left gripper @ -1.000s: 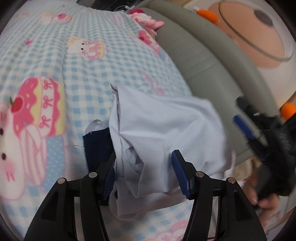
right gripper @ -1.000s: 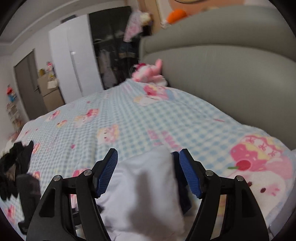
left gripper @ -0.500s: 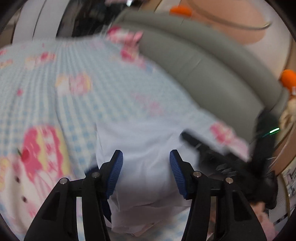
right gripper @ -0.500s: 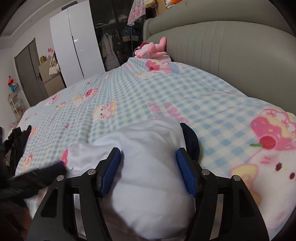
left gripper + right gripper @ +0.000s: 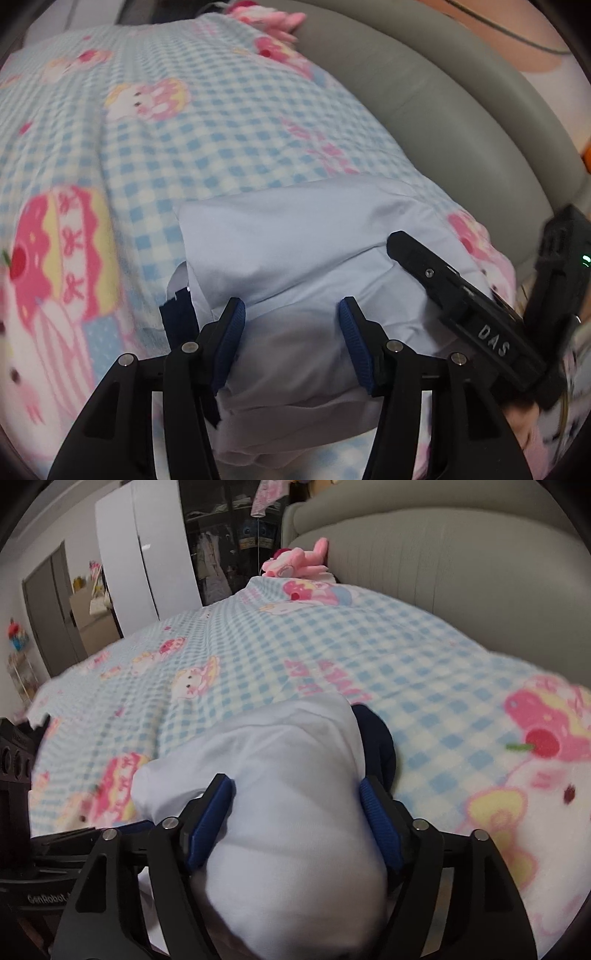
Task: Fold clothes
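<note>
Pale blue garment (image 5: 295, 251) bunched on checked bedspread (image 5: 184, 140) near headboard (image 5: 443, 103), dark navy piece (image 5: 177, 317) tucked under its edge.
Left hand-held gripper (image 5: 291, 332): jaws apart, straddling cloth mound, no pinch visible.
Right hand-held gripper (image 5: 295, 812): same, pads spread either side of bulge.
Likely both pressing the fold flat or lining up a new grasp; can't tell which.

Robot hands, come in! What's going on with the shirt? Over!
Left gripper open, right gripper open, both straddling the pale shirt. Shirt bundled on the checked blanket, navy cloth underneath. Nothing blocking.
</note>
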### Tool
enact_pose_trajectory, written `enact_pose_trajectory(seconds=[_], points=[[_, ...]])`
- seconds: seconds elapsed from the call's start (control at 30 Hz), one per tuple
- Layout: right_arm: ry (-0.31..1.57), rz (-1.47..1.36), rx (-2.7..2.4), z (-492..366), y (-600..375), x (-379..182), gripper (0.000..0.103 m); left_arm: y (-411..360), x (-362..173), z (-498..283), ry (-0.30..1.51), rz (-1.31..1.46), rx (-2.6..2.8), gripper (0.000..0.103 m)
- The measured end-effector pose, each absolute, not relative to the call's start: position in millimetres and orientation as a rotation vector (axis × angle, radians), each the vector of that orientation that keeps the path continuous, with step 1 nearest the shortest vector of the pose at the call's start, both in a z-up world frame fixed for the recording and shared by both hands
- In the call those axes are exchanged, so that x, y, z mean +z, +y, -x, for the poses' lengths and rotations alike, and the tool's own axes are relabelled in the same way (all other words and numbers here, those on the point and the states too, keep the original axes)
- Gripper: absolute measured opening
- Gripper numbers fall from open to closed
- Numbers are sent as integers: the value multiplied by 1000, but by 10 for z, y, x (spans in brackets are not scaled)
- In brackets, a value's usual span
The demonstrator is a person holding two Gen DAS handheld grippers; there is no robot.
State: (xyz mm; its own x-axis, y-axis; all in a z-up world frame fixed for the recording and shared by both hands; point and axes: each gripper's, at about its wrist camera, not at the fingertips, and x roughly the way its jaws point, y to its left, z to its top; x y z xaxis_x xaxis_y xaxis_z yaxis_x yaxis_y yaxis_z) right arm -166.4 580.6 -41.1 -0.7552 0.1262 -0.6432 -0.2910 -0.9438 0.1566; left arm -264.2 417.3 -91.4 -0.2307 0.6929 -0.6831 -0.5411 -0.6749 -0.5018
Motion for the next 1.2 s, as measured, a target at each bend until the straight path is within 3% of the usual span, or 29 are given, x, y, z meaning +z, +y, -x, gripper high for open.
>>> enact_pose_trajectory(seconds=[0.13,0.2,0.3,0.4,0.5,0.63,0.83,0.97,1.2], points=[[467,908,2726,1499,5827,-155,76,3789,-548,2642,-293,1126,2016,57],[477,852,2713,1459,5757,33,77,3594,-342,2655,-305,1056,2079,65],[443,841,2715,1558,5530,300,87,3268,-79,2717,-308,1006,2191,74],[365,894,2691,1754,5235,518,91,2942,132,2786,-287,980,2291,78],[398,924,2750,1930,4922,656,103,2502,350,2843,-240,978,2391,79],[387,1001,2789,2201,4477,724,102,1980,501,2956,-219,984,2498,83],[411,1227,2775,2555,3815,387,102,1280,434,3028,-192,1072,2607,85],[380,1314,2773,2574,3357,137,102,822,394,2908,-221,1103,2652,85],[267,1361,2818,2403,2695,177,102,121,338,2692,-215,1184,2714,86]])
